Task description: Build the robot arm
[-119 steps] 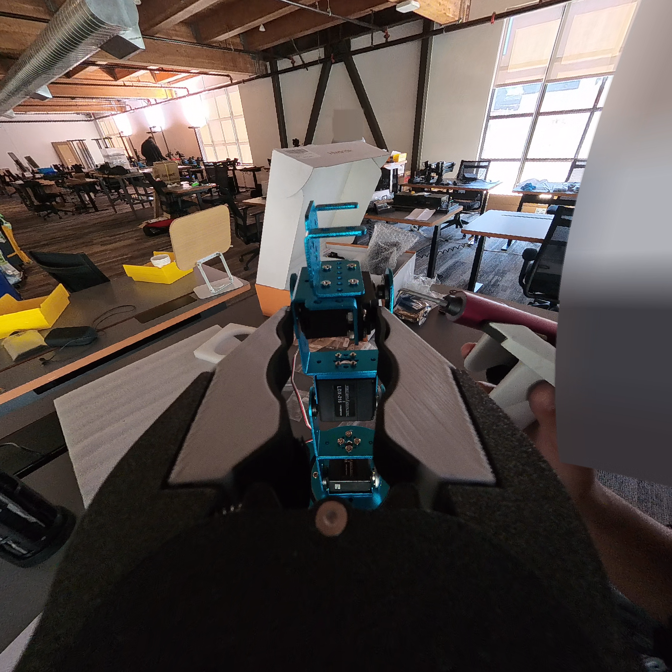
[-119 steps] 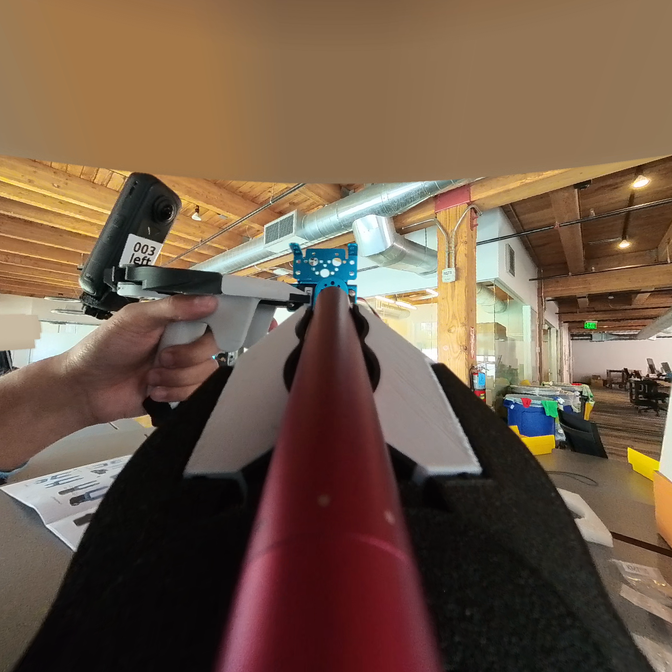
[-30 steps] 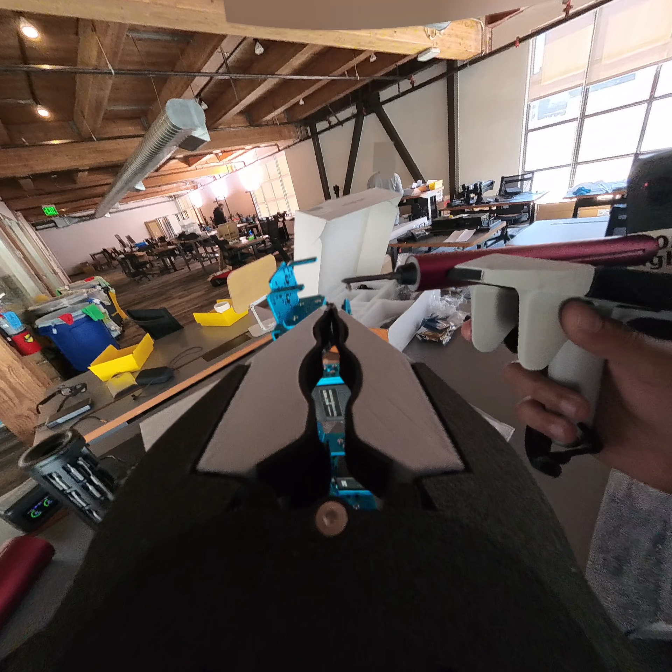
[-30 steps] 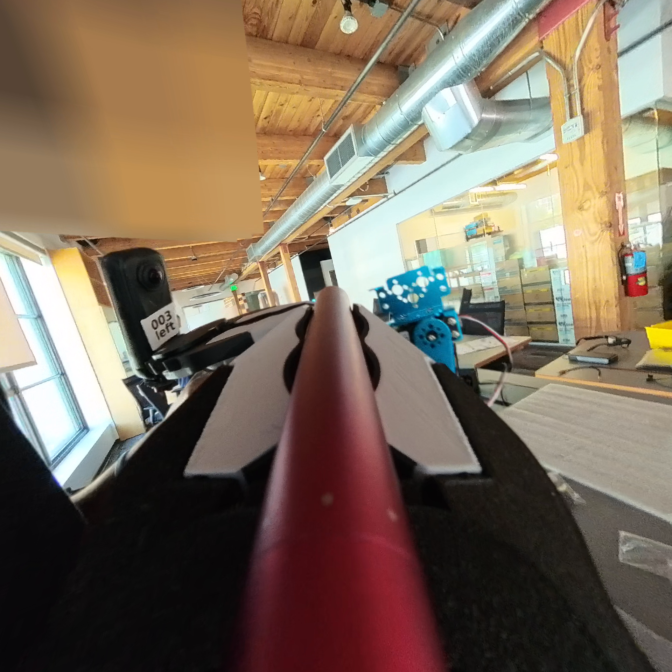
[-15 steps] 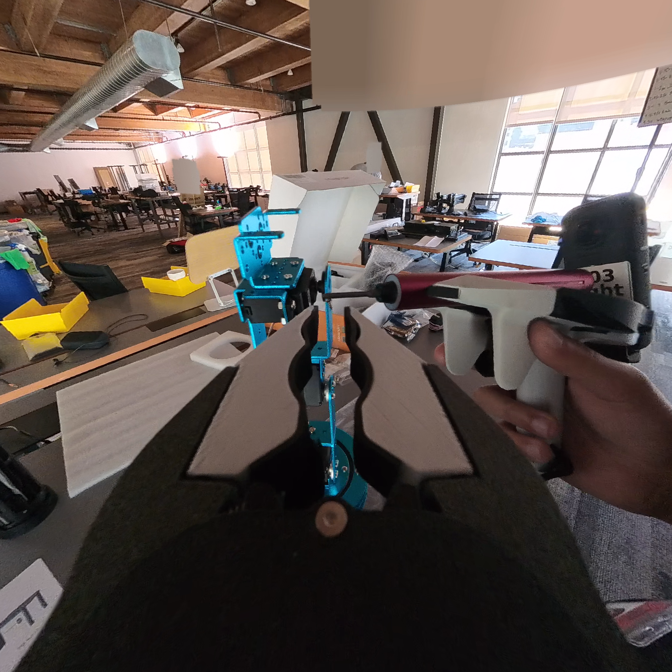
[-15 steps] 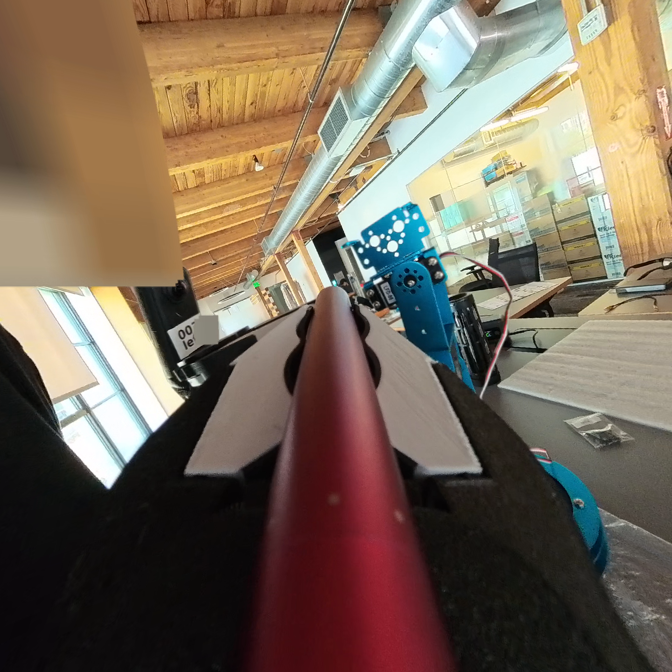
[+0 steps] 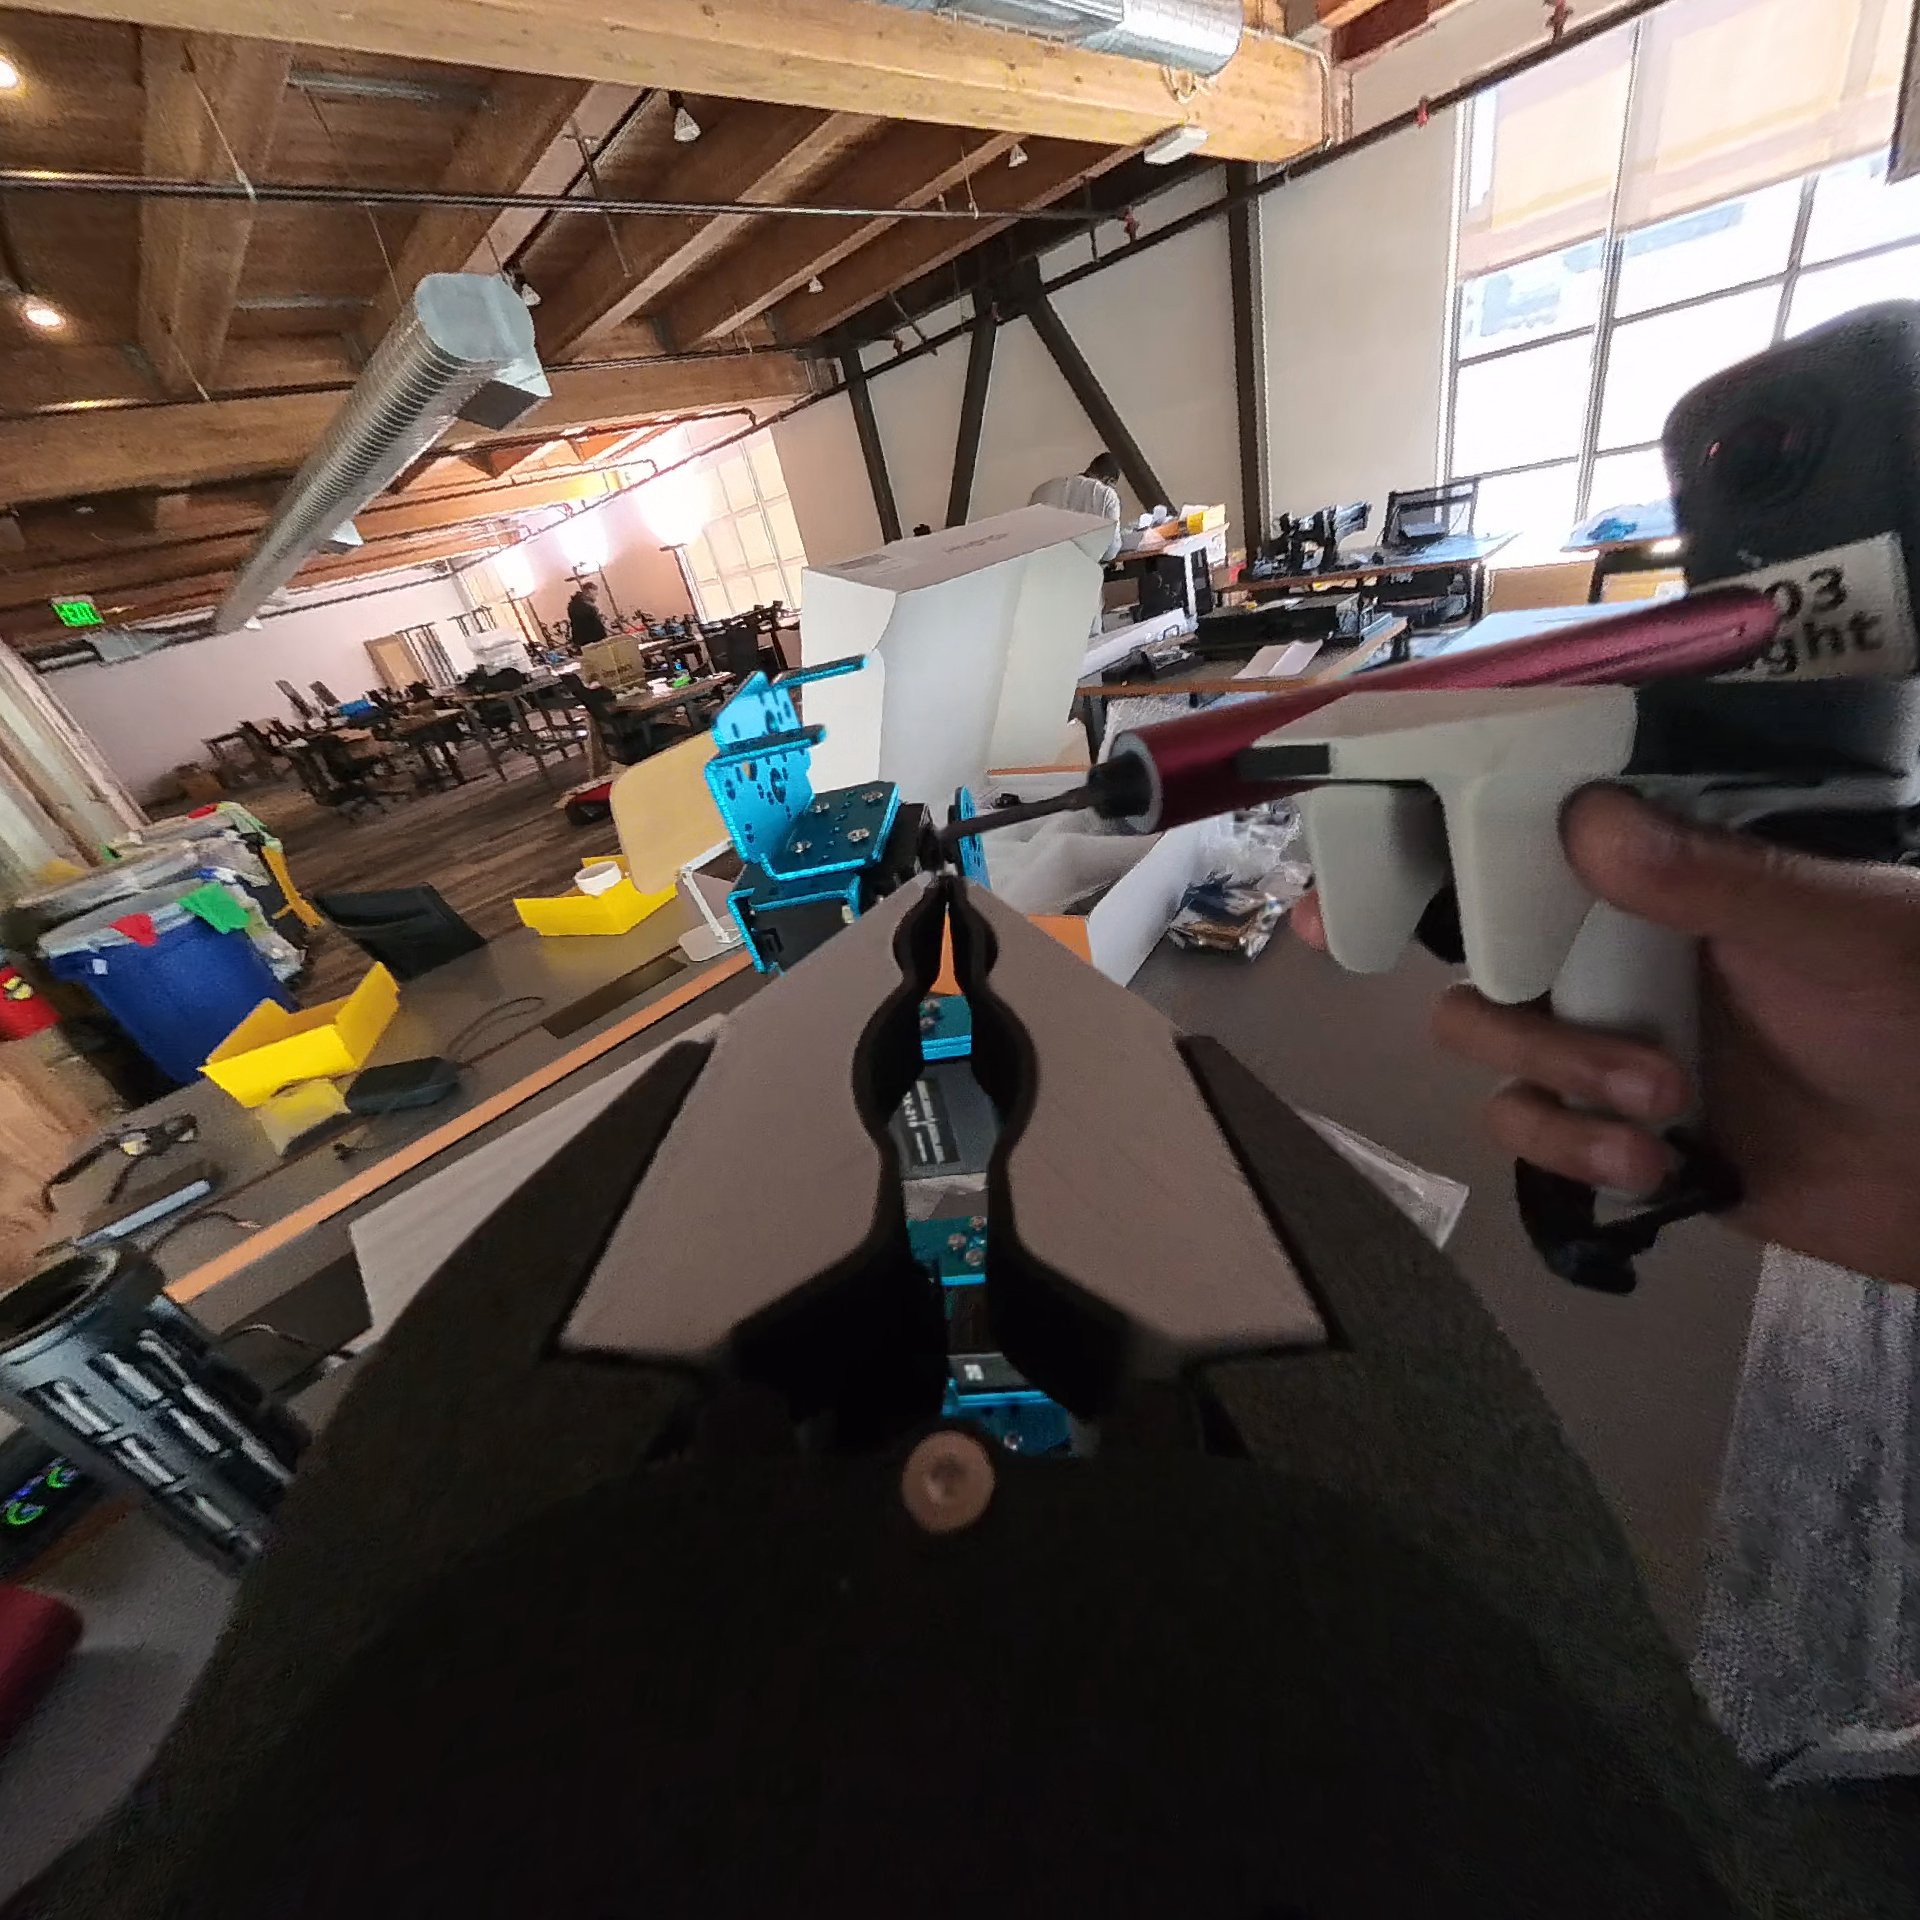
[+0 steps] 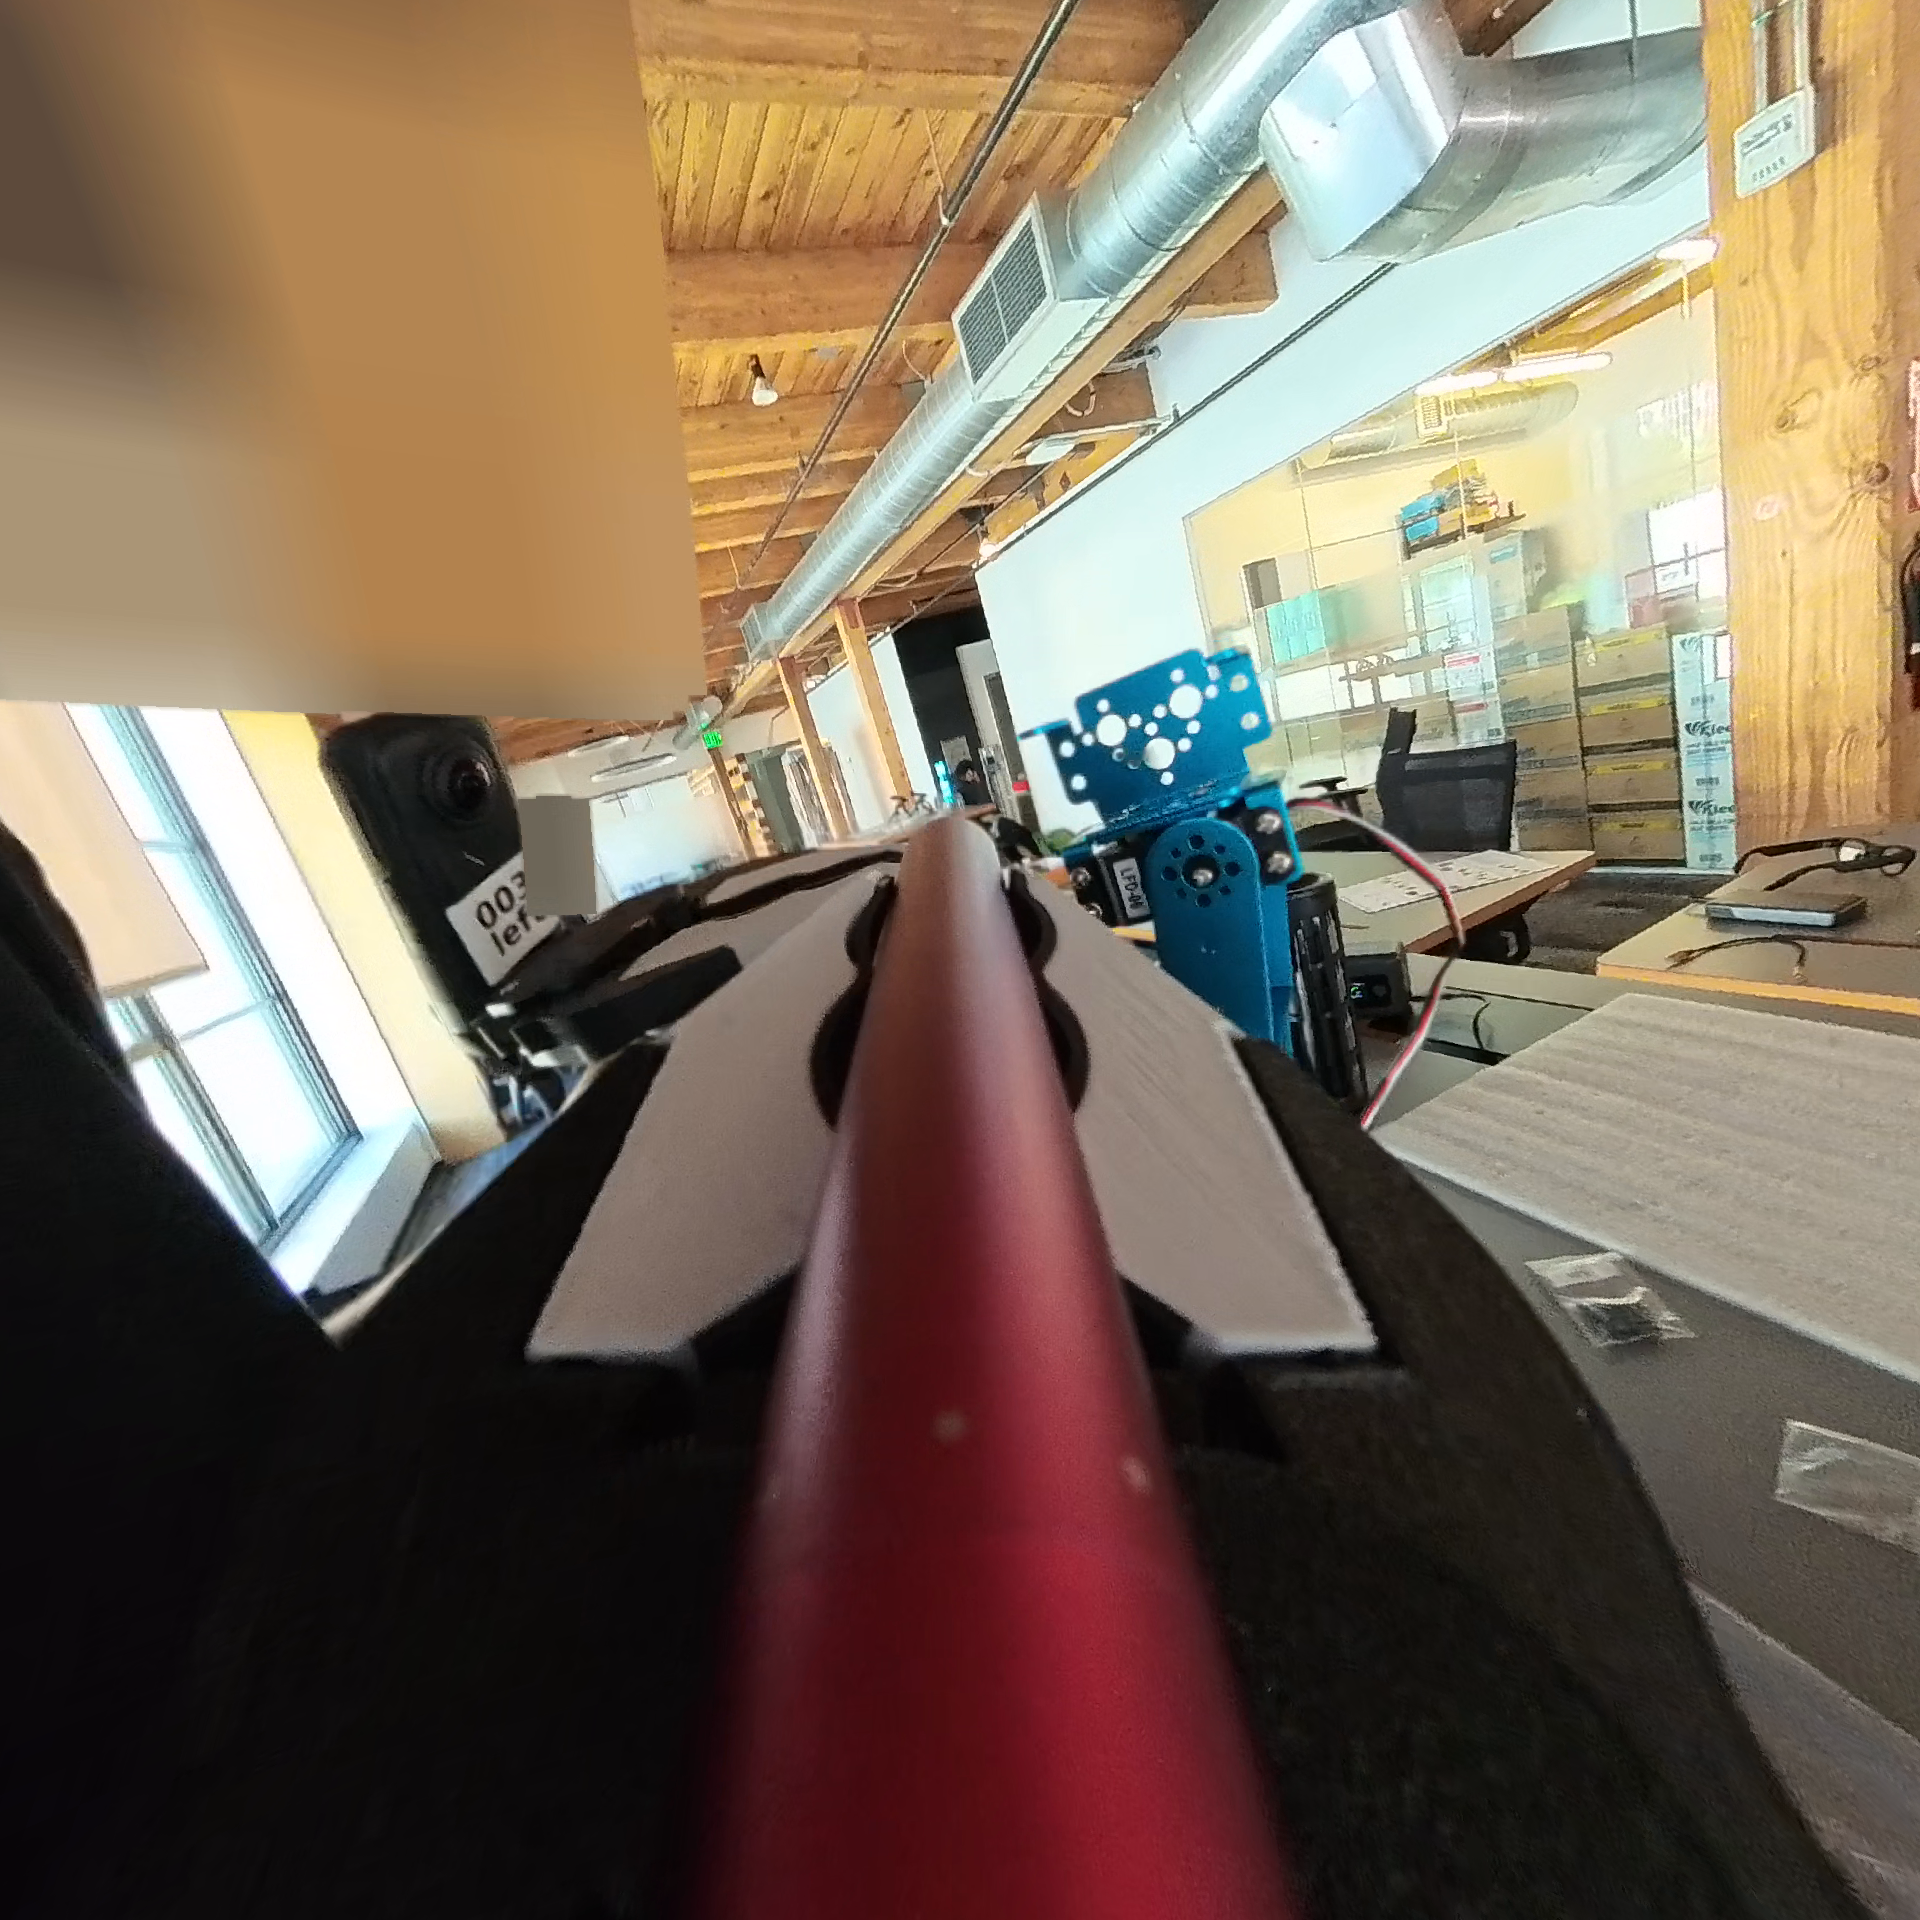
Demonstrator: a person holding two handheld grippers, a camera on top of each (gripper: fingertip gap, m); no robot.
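Gripping blue servo bracket assembly (image 7: 821, 831), left tongs (image 7: 945, 894); right tongs (image 8: 951, 842) clamping red screwdriver (image 8: 956, 1351).

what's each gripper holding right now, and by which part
Left gripper: shut on the blue servo bracket assembly, gripped along its lower stack. Right gripper: shut on the red screwdriver, around its handle.

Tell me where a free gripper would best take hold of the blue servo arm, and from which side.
Probably the lower stack of the blue servo arm, below the joint, where the left gripper is shut on it from the front. Its flat blue plates and black servo bodies suit parallel fingers. The perforated top bracket is thin and open, and the red screwdriver in the right gripper points at the joint.
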